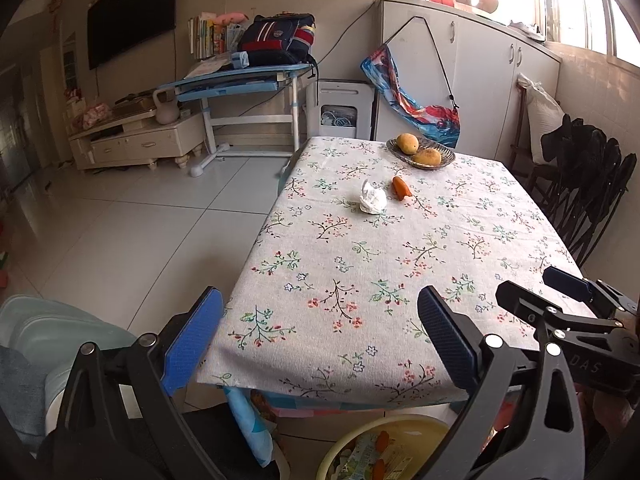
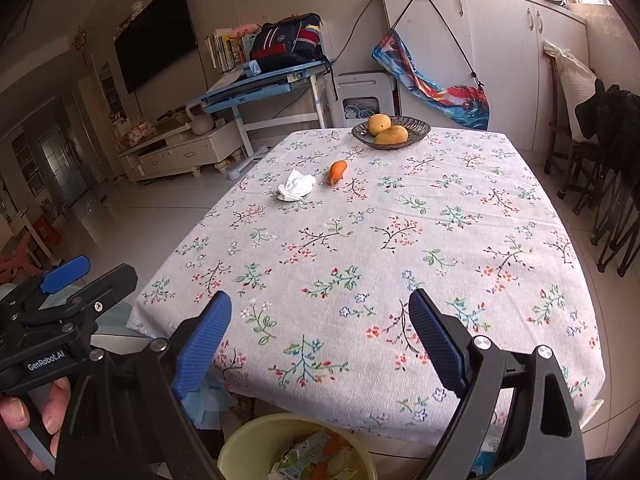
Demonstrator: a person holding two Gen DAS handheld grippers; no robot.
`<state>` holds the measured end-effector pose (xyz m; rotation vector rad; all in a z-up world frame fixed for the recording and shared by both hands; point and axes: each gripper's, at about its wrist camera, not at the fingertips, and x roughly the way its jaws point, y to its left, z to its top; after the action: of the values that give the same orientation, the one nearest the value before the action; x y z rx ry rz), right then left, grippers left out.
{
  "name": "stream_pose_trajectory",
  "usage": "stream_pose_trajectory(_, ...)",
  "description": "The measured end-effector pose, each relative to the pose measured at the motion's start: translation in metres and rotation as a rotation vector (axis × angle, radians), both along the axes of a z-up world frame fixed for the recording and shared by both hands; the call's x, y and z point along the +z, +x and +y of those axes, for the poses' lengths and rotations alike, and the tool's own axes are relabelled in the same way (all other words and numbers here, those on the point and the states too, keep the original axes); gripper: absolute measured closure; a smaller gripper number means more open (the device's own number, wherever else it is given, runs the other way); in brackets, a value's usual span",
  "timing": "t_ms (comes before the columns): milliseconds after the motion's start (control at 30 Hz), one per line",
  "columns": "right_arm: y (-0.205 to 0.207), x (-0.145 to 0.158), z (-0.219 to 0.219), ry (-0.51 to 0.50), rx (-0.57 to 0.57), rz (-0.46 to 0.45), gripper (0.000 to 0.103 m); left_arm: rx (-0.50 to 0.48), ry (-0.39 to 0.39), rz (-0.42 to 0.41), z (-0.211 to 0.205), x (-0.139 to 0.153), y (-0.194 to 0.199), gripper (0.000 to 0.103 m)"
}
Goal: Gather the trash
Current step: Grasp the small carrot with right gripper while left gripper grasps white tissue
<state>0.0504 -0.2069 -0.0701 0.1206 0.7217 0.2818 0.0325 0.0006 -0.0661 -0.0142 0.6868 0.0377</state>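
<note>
A crumpled white tissue (image 1: 373, 199) (image 2: 296, 186) and an orange peel scrap (image 1: 401, 187) (image 2: 337, 171) lie on the far half of the flowered tablecloth (image 1: 360, 272) (image 2: 380, 240). A yellow bin (image 1: 420, 432) (image 2: 256, 436) holding wrappers and orange scraps stands on the floor under the table's near edge. My left gripper (image 1: 320, 340) hangs open over the near left corner, nothing between its blue pads. My right gripper (image 2: 320, 340) is open too, empty, over the near edge above the bin. Each gripper also shows in the other's view, the right gripper (image 1: 536, 288) at the right edge and the left gripper (image 2: 92, 272) at the left.
A dark bowl (image 1: 444, 154) (image 2: 420, 124) with two mangoes sits at the table's far end. Black folding chairs (image 1: 592, 184) (image 2: 616, 168) stand along the right side. A light green seat (image 1: 52, 332) is at the near left. White cabinets and a blue desk stand beyond.
</note>
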Motion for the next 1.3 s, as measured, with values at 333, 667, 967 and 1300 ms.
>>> stream_pose_trajectory(333,0.125,-0.006,0.020,-0.072,0.012,0.075,0.034,0.038,-0.048,0.051,0.019,-0.002,0.061,0.008)
stream_pose_trajectory(667,0.213,-0.026,0.042,-0.113,0.020,0.172,0.052,0.033,-0.024,0.084,0.015,-0.010,0.105,0.008)
stream_pose_trajectory(967,0.226,-0.043,0.045,-0.153,0.085,0.220,0.085,-0.006,-0.012,0.117,-0.002,-0.019,0.143,0.008)
stream_pose_trajectory(1300,0.172,-0.023,-0.002,-0.144,0.138,0.188,0.088,-0.114,-0.001,0.207,-0.038,-0.042,0.203,0.009)
